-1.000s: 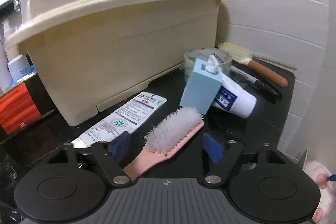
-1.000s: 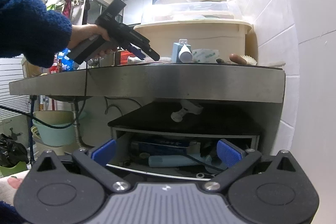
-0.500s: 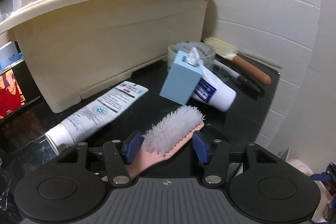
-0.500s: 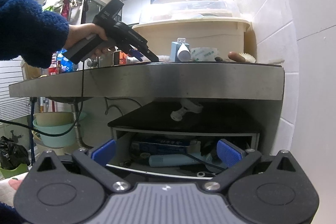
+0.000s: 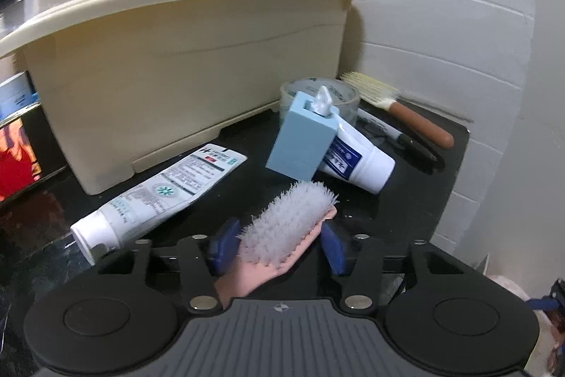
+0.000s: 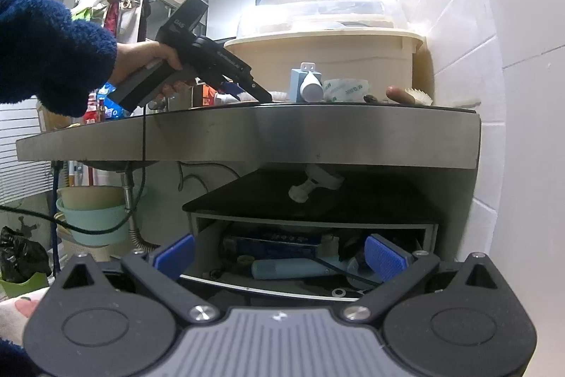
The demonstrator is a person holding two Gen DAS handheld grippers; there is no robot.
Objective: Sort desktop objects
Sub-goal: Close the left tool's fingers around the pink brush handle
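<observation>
My left gripper (image 5: 277, 244) is shut on a pink scrub brush (image 5: 286, 228) with white bristles, low over the black counter (image 5: 406, 200). Ahead stand a light blue box (image 5: 300, 136), leaning on a white and blue tube (image 5: 356, 154), and a roll of clear tape (image 5: 339, 94). A white toothpaste tube (image 5: 159, 196) lies to the left. A wooden-handled brush (image 5: 399, 108) and a black marker (image 5: 406, 140) lie at the back right. My right gripper (image 6: 279, 255) is open and empty, held below the counter edge (image 6: 317, 136). From there the left gripper (image 6: 261, 94) shows above the counter.
A large beige bin (image 5: 183, 59) with a clear lid fills the counter's left back. A white tiled wall (image 5: 459, 41) closes the right side. Below the counter an open drawer (image 6: 303, 257) holds several items. Basins (image 6: 91, 214) stand under the sink at left.
The left gripper's fingers closed from wide open onto the pink brush and the view pulled back slightly. The right gripper stayed still.
</observation>
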